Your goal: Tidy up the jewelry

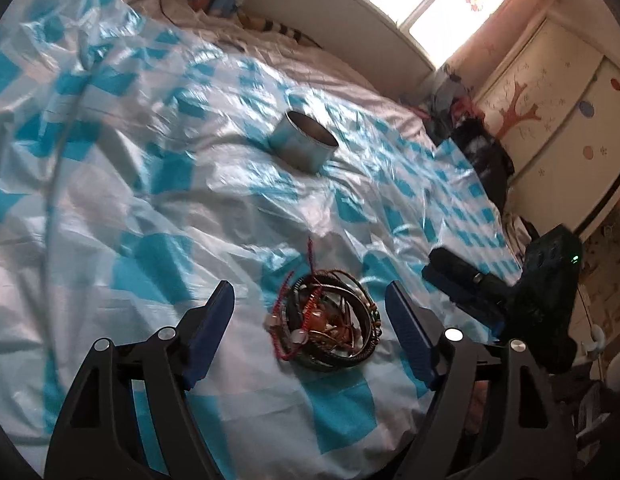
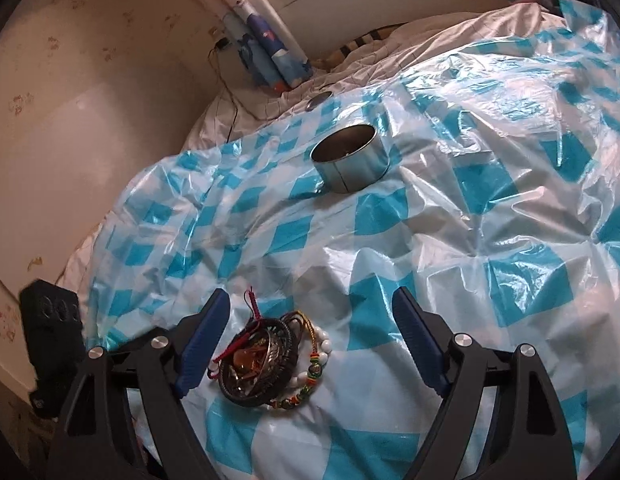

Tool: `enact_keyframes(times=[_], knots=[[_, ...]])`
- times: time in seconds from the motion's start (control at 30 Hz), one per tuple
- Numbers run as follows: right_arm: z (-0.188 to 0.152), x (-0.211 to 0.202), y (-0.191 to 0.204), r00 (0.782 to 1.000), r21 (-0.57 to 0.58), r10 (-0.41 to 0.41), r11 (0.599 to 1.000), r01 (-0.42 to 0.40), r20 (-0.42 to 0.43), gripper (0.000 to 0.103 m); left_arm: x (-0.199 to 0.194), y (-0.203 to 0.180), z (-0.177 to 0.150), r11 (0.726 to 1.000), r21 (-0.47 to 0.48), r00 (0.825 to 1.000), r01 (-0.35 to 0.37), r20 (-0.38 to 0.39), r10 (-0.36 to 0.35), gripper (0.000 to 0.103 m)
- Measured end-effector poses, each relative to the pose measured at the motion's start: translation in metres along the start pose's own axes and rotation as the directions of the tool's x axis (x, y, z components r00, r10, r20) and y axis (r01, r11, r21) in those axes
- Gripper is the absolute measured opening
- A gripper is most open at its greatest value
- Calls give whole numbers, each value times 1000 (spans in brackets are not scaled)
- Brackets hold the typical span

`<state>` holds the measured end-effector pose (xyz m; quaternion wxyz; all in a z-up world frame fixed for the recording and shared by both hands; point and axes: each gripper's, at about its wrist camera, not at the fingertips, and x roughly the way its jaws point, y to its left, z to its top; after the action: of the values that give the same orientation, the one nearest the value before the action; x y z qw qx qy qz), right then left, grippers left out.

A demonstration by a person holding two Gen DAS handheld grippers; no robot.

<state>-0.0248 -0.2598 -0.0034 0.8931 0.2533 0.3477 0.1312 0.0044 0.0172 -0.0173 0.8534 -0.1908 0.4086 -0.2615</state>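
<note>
Bed covered by a crinkled blue-and-white checked plastic sheet (image 1: 157, 208). A tangled pile of jewelry (image 1: 328, 320), made up of dark bangles, red cords and beaded bracelets, lies on the sheet. A round metal tin (image 1: 303, 146), open at the top, stands upright on the sheet well beyond the pile. Left tongs (image 1: 310, 300): spread wide, holding nothing, the pile lying between the two blue pads without contact. Right tongs (image 2: 310, 308): likewise spread and empty; the pile (image 2: 265, 364) sits nearer the left-hand pad, its white and coloured bead strand (image 2: 316, 364) on the side facing the other pad. From the right wrist view the tin (image 2: 350, 158) again stands beyond the pile.
</note>
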Motion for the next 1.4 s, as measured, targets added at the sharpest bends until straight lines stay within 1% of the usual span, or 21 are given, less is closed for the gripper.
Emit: enact_keyframes(times=[0.07,0.17,0.2,0.27,0.4,0.43,0.47,0.5,0.53,0.57,0.6,0.7,0.77,0.83,0.9,0.93,1.03,1.13,1.17,1.23,1.4], knots=[[1,-1,-8,1000,47,14,999,-14,7,80,10,-5,1,1000,8,1000,-16,-2,16,74],[3,-3,-17,999,101,34,994,-35,13,80,23,-18,4,993,87,997,-76,4,76,74],[4,-3,-18,999,105,37,994,-38,13,80,30,-26,5,985,133,994,-107,7,107,74],[4,-3,-18,999,102,40,994,-40,9,80,41,-35,6,974,185,991,-133,6,134,74],[3,3,-14,999,73,26,997,-24,-24,80,59,-38,12,962,213,984,-173,-3,178,74],[3,5,-14,999,69,23,997,-21,-31,80,62,-37,13,963,205,983,-177,-5,182,69],[3,5,-13,999,68,23,997,-21,-32,80,66,-35,14,967,189,984,-171,-16,178,50],[3,5,-13,999,68,24,997,-22,-32,80,69,-33,15,970,181,984,-164,-40,174,36],[3,5,-13,999,69,24,997,-22,-31,80,72,-31,16,970,179,983,-163,-54,175,15],[2,5,-13,999,70,24,997,-22,-31,80,73,-30,17,972,176,984,-157,-61,170,6],[3,5,-13,999,69,23,997,-21,-33,80,71,-28,18,977,161,986,-141,-60,153,2],[1,7,-13,998,74,37,997,-34,-48,80,58,-19,21,989,106,994,-101,-32,105,2],[0,11,-13,995,82,76,994,-70,-71,80,42,-12,24,997,51,999,-52,5,52,2],[-3,17,-15,987,112,126,987,-114,-103,80,29,-5,27,1000,13,999,-20,41,20,2],[-4,20,-13,984,112,132,986,-119,-117,80,13,6,29,999,-35,997,14,82,-11,2],[-4,21,-11,983,101,134,987,-122,-123,80,9,10,30,998,-51,995,21,96,-16,2],[-9,21,7,972,30,185,983,-182,-148,78,-2,21,32,996,-88,992,25,123,-14,2],[-15,23,24,945,-18,262,963,-270,-195,72,-8,27,32,994,-102,991,25,136,-11,2],[-17,25,27,938,-15,276,958,-285,-209,71,-10,29,32,994,-107,990,24,139,-9,2],[-20,30,26,934,0,273,960,-280,-229,71,-13,33,33,993,-117,990,25,142,-8,2],[-21,44,9,918,125,295,955,-270,-265,71,-12,35,33,992,-123,990,33,141,-15,2]])
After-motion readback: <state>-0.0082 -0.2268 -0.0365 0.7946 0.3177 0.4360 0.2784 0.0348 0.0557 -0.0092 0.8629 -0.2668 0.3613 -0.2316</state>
